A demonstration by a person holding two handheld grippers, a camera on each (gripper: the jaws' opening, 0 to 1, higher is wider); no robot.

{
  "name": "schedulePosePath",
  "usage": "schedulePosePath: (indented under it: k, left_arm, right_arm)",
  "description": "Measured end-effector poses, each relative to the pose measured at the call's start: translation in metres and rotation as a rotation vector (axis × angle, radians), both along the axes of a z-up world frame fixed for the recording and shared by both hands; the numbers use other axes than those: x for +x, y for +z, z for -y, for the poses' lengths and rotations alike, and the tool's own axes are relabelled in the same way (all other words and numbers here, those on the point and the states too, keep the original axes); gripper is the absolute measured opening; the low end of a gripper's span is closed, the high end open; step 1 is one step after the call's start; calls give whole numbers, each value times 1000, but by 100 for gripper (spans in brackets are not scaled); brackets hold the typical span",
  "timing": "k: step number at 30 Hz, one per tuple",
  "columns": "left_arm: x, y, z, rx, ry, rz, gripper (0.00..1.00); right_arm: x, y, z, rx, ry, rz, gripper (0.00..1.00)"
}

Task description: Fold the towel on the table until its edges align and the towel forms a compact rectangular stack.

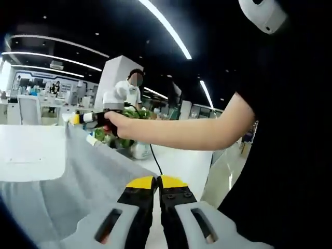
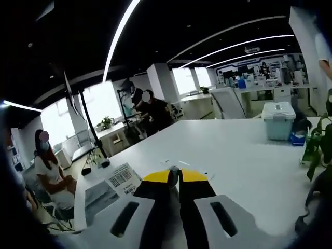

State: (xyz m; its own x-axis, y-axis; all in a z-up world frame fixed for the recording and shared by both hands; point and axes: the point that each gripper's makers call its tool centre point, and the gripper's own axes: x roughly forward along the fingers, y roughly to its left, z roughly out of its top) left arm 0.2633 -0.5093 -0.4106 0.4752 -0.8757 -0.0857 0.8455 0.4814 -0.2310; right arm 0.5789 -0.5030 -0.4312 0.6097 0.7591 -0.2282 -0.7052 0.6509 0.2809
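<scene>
Where your left gripper (image 1: 156,182) pinched the soft grey cloth towel (image 1: 78,176), jaws pressed together, it hung limp above the white table (image 2: 233,150) — your right gripper (image 2: 175,175) nipped another edge; light, floppy, best held at corners.

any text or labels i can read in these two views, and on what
None reads clearly.
White label sheet on the table: barcode-like print, too small to read.
Far wall signage: coloured graphics, too blurred to read.
Storage box: no legible marking.
</scene>
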Motion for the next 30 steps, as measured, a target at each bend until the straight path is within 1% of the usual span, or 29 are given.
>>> schedulePosePath:
  k: [1,2,4,6,7,8,9,11,14,15,18,20,25,29,30]
  left_arm:
    - [0,3,-8,-14,-6,1,3]
    - [0,5,-22,-19,-7,-2,2]
    - [-1,4,-42,-19,-11,-12,2]
    - [-3,4,-59,-11,-9,-2,2]
    - [-3,4,-70,-12,-3,3,2]
    - [-2,3,-74,-15,-2,1,2]
    - [-3,1,-84,-33,-3,-23,2]
    - [-4,-1,-100,-36,-7,-16,2]
    - [-4,-5,-124,-28,-10,-27,2]
    - [-4,-6,-134,-27,-12,-28,2]
    - [-3,-8,-156,-35,-23,-41,2]
    - [-3,-9,-170,-40,-34,-55,2]
    - [-11,-6,-191,-49,-84,-65,2]
    - [-13,-11,-210,-44,-86,-69,2]
    - [-12,-11,-217,-51,-77,-75,2]
  right_arm:
    - [0,1,-5,-4,-5,0,2]
    - [-1,3,-12,-4,-19,3,2]
    - [-1,8,-22,10,-38,2,2]
    - [-1,12,-32,13,-37,2,2]
    - [-1,13,-37,8,-34,7,2]
    - [-2,14,-44,1,-29,8,2]
    - [-2,15,-48,0,-22,8,2]
    - [-4,18,-60,2,-12,10,2]
    - [-5,19,-81,-19,-1,8,2]
    - [-5,18,-86,-24,2,7,2]
    - [-5,15,-104,-32,9,-10,2]
    - [-6,14,-115,-51,10,-17,2]
    - [-15,19,-140,-72,6,-8,2]
    - [-17,20,-151,-78,-9,-7,2]
    - [-17,21,-155,-81,-15,-10,2]
